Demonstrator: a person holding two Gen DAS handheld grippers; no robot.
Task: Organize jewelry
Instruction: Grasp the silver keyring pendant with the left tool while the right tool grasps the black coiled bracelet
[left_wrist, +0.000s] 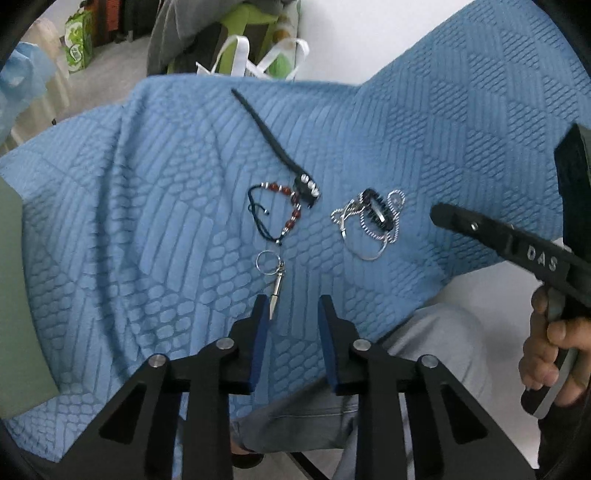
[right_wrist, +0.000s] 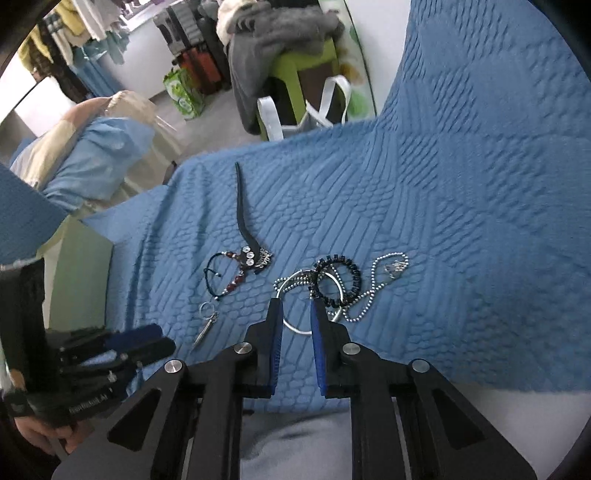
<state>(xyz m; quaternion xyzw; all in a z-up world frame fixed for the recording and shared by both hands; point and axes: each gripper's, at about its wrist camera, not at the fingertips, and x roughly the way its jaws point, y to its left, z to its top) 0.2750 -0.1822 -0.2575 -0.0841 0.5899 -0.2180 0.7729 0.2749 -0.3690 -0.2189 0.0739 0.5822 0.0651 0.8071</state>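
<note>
Left wrist view: left tool (left_wrist: 293, 304) narrow, empty (silver pendant keyring (left_wrist: 272, 275) just ahead), above blue quilted cover (left_wrist: 147, 206).
Right wrist view: right tool (right_wrist: 295, 310) narrow, gripping nothing, over silver bangle (right_wrist: 295, 325); beaded bracelet (right_wrist: 225, 273) mid-cover, leftward.

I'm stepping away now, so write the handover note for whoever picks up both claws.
Left claw: open, empty, above the blue quilt near the key ring pendant.
Right claw: narrowly open, empty, over the silver bangle.
Beaded bracelet lies beside the black strap; the bangle, black bead bracelet and ball chain sit tangled together.
Done: nothing sorted yet.
Left: separate the tangle, arrange every piece.
</note>
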